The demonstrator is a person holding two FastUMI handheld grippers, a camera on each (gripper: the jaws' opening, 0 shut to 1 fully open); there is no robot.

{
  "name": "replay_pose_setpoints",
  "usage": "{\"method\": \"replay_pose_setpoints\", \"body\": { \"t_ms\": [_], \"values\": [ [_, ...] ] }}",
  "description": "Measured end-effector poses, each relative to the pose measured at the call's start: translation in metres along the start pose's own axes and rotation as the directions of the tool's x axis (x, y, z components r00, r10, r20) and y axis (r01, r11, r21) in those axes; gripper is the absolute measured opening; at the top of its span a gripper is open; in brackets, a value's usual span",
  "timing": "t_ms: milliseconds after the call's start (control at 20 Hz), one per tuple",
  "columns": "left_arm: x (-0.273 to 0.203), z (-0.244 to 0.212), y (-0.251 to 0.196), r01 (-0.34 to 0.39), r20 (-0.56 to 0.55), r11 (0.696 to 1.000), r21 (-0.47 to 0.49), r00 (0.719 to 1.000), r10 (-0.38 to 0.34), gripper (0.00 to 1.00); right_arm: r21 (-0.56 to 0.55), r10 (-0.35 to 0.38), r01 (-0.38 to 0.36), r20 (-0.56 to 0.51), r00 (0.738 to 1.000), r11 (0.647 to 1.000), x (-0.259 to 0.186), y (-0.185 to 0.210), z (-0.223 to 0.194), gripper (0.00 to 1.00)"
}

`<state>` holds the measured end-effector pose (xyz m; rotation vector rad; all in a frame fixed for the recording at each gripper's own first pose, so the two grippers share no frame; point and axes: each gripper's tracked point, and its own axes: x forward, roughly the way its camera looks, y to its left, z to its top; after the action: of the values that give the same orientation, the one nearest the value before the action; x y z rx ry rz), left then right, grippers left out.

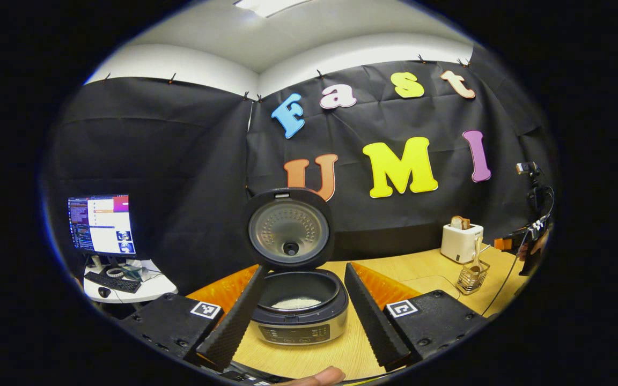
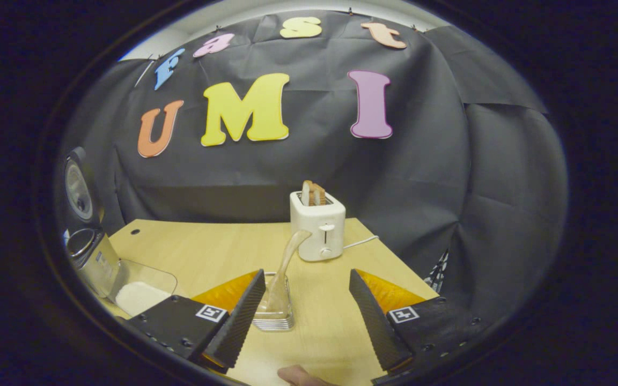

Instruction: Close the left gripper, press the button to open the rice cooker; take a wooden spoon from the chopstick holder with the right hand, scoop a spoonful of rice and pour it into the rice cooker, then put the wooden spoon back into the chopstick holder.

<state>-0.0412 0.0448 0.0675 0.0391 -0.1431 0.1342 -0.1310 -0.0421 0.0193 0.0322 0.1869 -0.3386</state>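
In the left gripper view the left tool's near finger (image 1: 232, 316) covers the left side of the rice cooker (image 1: 298, 316), and the panel on its front is too small to make out. The chopstick holder (image 1: 472, 277) and its wooden spoon (image 1: 476, 262) are tiny there. In the right gripper view the picture's edge cuts the rice cooker (image 2: 86, 252) and the rice container (image 2: 142, 292); a finger (image 2: 236, 321) overlaps the chopstick holder (image 2: 274, 313).

Both views low over table (image 1: 427, 268), sharing toaster (image 2: 317, 225), perhaps.
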Motion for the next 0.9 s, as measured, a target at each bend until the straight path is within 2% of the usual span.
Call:
{"method": "replay_pose_setpoints", "body": {
  "t_ms": [300, 500, 650, 750, 900],
  "values": [
    [0.003, 0.045, -0.002, 0.016, 0.049, 0.999, -0.042, 0.999, -0.014, 0.97, -0.013, 0.026, -0.026, 0.069, 0.997, 1.000, -0.068, -0.022, -0.022, 0.96],
    [0.018, 0.072, 0.006, 0.017, 0.071, 0.997, -0.073, 0.997, -0.012, 0.98, -0.028, 0.090, -0.087, 0.118, 0.989, 0.996, -0.112, -0.009, -0.036, 0.93],
    [0.033, 0.098, 0.012, 0.020, 0.122, 0.997, -0.076, 0.992, -0.010, 0.98, -0.026, 0.146, -0.144, 0.177, 0.973, 0.989, -0.139, 0.008, -0.037, 0.94],
    [0.044, 0.108, 0.016, -0.001, 0.154, 0.997, -0.082, 0.988, 0.013, 0.97, -0.023, 0.164, -0.163, 0.193, 0.967, 0.986, -0.146, 0.017, -0.041, 0.93],
    [0.055, 0.113, 0.012, 0.004, 0.193, 0.998, -0.067, 0.981, 0.009, 0.98, -0.066, 0.183, -0.174, 0.169, 0.968, 0.982, -0.150, 0.025, -0.052, 0.93]
  ]
}}
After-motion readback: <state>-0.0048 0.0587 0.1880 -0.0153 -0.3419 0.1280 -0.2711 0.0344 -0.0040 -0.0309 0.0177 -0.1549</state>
